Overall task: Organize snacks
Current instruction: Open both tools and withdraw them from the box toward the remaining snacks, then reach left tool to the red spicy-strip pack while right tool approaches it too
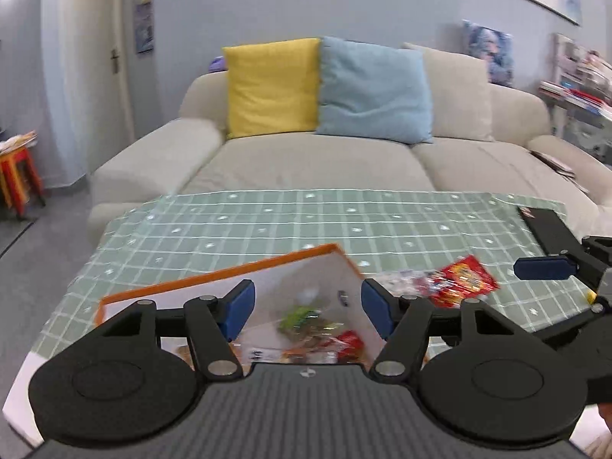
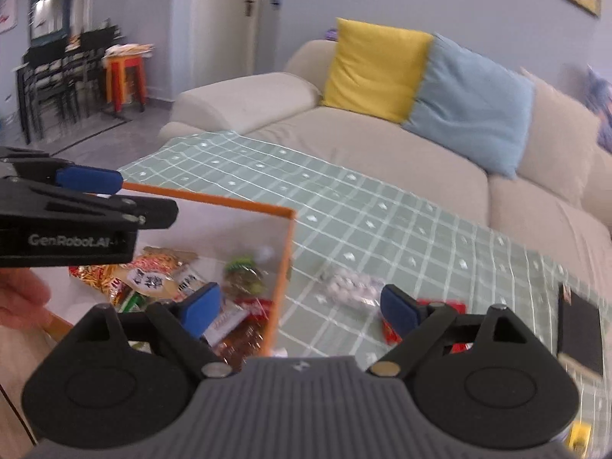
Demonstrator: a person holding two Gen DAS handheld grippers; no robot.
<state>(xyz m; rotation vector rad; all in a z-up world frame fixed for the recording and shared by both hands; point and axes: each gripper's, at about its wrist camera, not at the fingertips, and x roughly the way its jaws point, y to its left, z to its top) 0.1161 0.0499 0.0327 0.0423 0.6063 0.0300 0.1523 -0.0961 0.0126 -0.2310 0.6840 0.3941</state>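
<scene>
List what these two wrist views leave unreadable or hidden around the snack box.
- Print on the red packet: motion blur, left wrist view.
- Near end of the box: covered by the right gripper body, right wrist view.
- Clear white-filled packet: too blurred to identify.
- Black object on the tablecloth: cut off at the edge.

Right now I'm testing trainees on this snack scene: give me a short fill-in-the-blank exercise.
1. The box holding most snacks has an ____ rim.
2. The red packet lies on the ____ checked tablecloth, outside the box.
3. On the sofa, the yellow cushion sits beside a ____ one.

Missing: orange; green; blue
</scene>
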